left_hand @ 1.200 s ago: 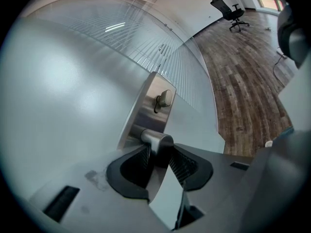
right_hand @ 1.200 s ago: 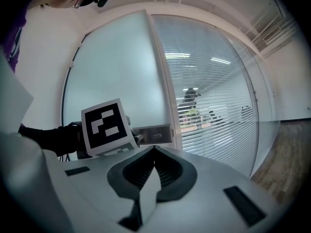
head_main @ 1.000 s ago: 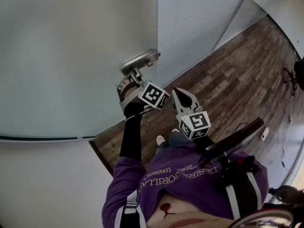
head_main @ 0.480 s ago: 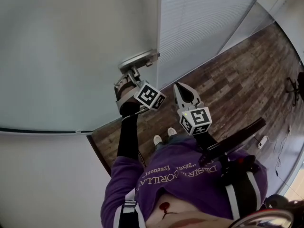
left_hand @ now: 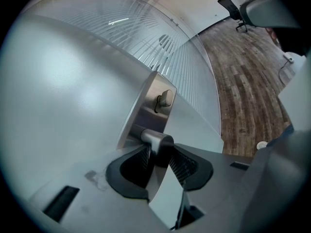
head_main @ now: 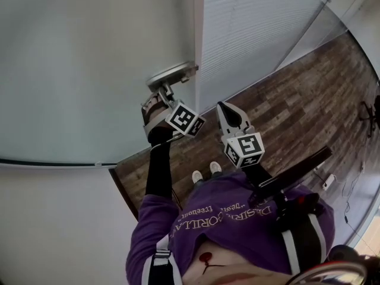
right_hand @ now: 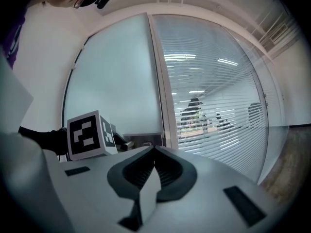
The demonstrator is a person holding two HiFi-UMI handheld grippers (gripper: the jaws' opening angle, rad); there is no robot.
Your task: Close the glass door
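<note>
The frosted glass door fills the left of the head view, and its metal handle plate sits at the door's right edge. My left gripper reaches up to it. In the left gripper view, my left gripper is shut on the round lever handle, with both ribbed pads pressed on it just below the plate and its lock knob. My right gripper hangs to the right of the door edge. In the right gripper view, my right gripper is shut and holds nothing.
A striped glass partition stands just right of the door, across a white frame post. Wood floor runs off to the right, with an office chair far off. The person's shoes stand close below the grippers.
The left gripper has stayed on the handle. The right gripper has drifted slightly right and up in the head view. The person's feet have stepped forward, and the door's edge sits a little further right.
</note>
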